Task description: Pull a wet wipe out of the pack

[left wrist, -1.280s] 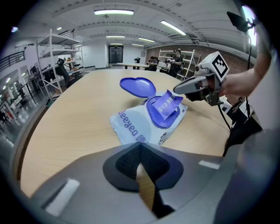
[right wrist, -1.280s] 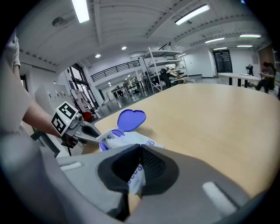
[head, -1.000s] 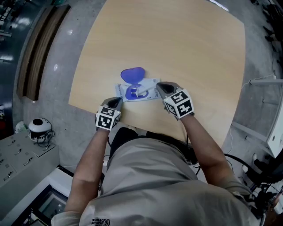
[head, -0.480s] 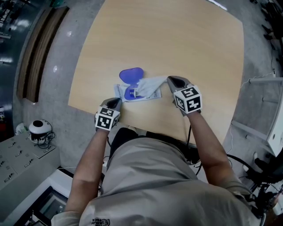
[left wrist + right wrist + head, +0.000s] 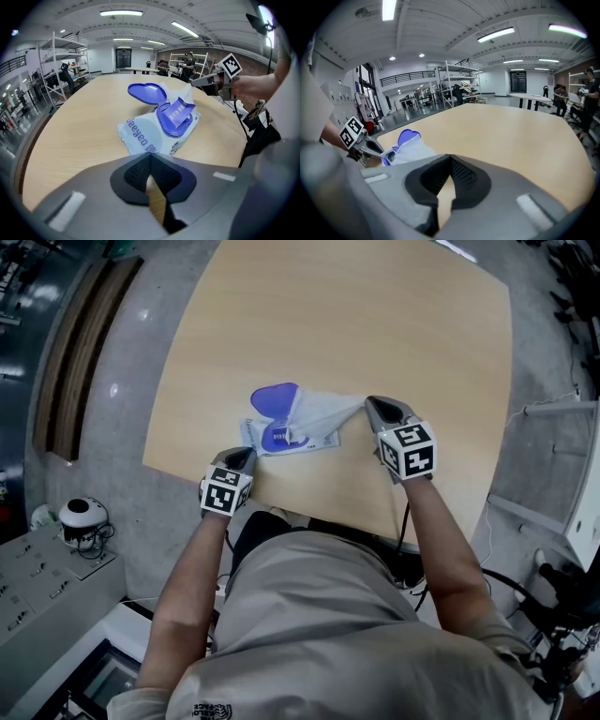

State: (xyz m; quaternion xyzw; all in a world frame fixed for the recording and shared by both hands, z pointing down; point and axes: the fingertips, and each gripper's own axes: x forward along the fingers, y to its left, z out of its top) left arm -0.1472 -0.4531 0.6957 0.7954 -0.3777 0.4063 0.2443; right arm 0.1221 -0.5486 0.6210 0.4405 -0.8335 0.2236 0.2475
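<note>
Now, my right gripper (image 5: 367, 402) pinches limp, tearable wet wipe (image 5: 324, 412) at 2 o'clock of pack (image 5: 319, 441); left gripper (image 5: 244, 456) clamps its 7 o'clock corner.

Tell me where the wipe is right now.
In the head view the wipe stretches above the table, from the open pack on its left to the right gripper, which pinches its right end.
</note>
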